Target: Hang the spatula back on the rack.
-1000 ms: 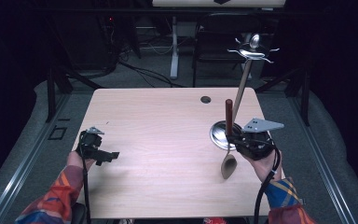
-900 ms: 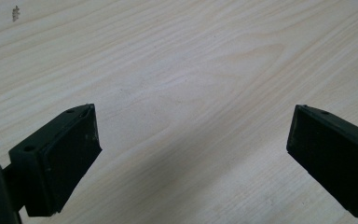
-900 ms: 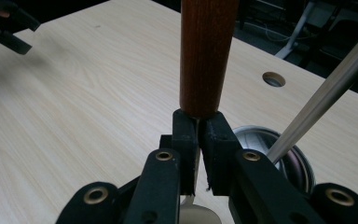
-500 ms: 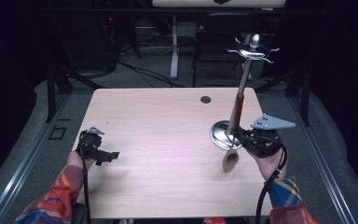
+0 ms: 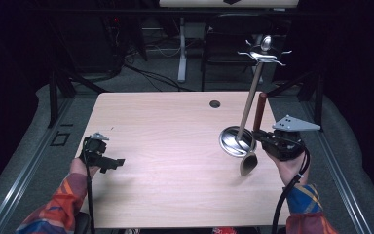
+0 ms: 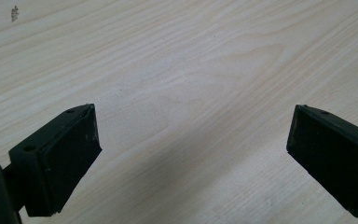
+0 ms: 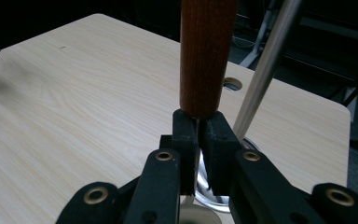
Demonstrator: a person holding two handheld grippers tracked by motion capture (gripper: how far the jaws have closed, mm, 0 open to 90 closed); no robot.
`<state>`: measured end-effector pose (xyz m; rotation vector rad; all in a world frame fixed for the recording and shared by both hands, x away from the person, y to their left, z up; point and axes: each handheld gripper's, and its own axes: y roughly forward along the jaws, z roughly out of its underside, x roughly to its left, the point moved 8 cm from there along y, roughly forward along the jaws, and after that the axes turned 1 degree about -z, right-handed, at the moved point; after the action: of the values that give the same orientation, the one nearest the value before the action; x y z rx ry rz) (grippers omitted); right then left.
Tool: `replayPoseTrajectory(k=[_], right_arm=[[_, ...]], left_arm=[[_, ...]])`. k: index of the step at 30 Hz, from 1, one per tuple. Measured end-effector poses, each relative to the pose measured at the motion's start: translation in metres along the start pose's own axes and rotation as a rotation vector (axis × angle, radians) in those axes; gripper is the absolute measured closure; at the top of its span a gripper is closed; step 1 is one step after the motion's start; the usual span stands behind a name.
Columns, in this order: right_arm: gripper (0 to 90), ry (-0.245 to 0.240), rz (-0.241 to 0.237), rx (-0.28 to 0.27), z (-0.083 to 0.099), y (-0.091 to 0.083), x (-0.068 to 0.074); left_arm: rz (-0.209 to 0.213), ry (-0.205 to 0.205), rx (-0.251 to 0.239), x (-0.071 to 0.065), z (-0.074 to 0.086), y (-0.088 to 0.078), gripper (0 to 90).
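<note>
A spoon with a reddish-brown wooden handle (image 5: 259,111) and a metal bowl (image 5: 248,163) hangs upright, bowl down, at the table's right. My right gripper (image 5: 261,137) is shut on its thin metal neck just below the handle (image 7: 207,51); in the right gripper view the pads (image 7: 186,135) pinch that neck. Right beside it stands a metal utensil stand with a round base (image 5: 231,141), a slanting pole (image 5: 250,100) and hooks at the top (image 5: 264,51). My left gripper (image 5: 116,163) rests open over bare wood at the table's left (image 6: 191,140), nothing between its jaws.
The light wooden table (image 5: 165,146) has a dark cable hole (image 5: 215,104) near its far edge. A chair and desk legs stand in the dark behind the table. The person's patterned sleeves come in from the bottom.
The right gripper has carried the spoon a little up and to the right, and the handle now stands more upright beside the stand's pole. The left gripper has stayed put.
</note>
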<state>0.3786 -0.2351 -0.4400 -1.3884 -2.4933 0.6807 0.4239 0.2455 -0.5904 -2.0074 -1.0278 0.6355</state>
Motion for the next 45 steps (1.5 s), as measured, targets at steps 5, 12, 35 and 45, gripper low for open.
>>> replayPoseTrajectory(k=[5, 12, 35, 45], right_arm=[[84.7, 0.006, 0.019, -0.008, -0.002, -0.003, -0.007], [84.6, 0.004, 0.04, -0.017, -0.005, -0.007, -0.014], [84.7, 0.002, 0.093, -0.026, -0.016, -0.01, -0.034], [84.7, 0.016, 0.113, -0.04, -0.021, -0.012, -0.043]], left_arm=[[0.0, 0.0, 0.0, 0.0, 0.0, 0.0, 2.2], [0.001, 0.002, 0.001, 0.0, 0.0, 0.0, 2.2], [0.002, 0.008, 0.006, 0.0, 0.0, 0.0, 2.2], [0.003, 0.007, 0.005, 0.0, 0.0, 0.001, 2.2]])
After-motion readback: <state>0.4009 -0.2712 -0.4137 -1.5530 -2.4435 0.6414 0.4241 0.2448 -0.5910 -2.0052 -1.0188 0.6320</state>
